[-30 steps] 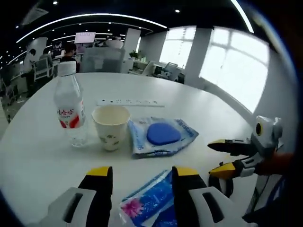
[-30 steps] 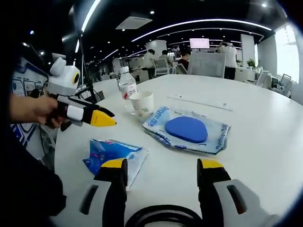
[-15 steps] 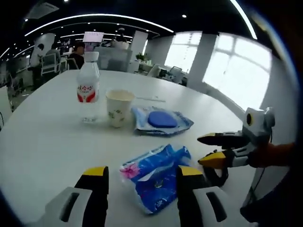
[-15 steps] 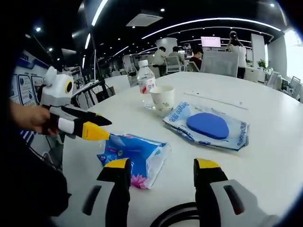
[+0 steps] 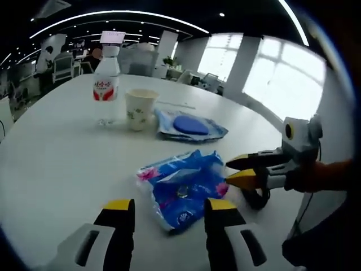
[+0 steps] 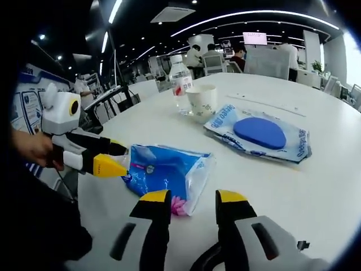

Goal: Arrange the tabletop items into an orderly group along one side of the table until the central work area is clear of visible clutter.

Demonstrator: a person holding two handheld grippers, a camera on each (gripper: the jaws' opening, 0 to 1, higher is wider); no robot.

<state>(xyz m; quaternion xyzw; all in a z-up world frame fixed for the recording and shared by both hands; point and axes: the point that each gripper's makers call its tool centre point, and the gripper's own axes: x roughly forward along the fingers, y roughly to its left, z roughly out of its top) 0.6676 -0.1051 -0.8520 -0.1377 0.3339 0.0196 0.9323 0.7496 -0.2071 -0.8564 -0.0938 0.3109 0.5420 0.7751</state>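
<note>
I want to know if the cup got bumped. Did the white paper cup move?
No. The white paper cup sits between the clear plastic water bottle and the clear packet with the blue oval pad, just as before; the camera shifted, not the cup.

Both grippers, left gripper and right gripper, have grey jaws capped in yellow (black bands beneath); an orange sleeve shows behind one.
</note>
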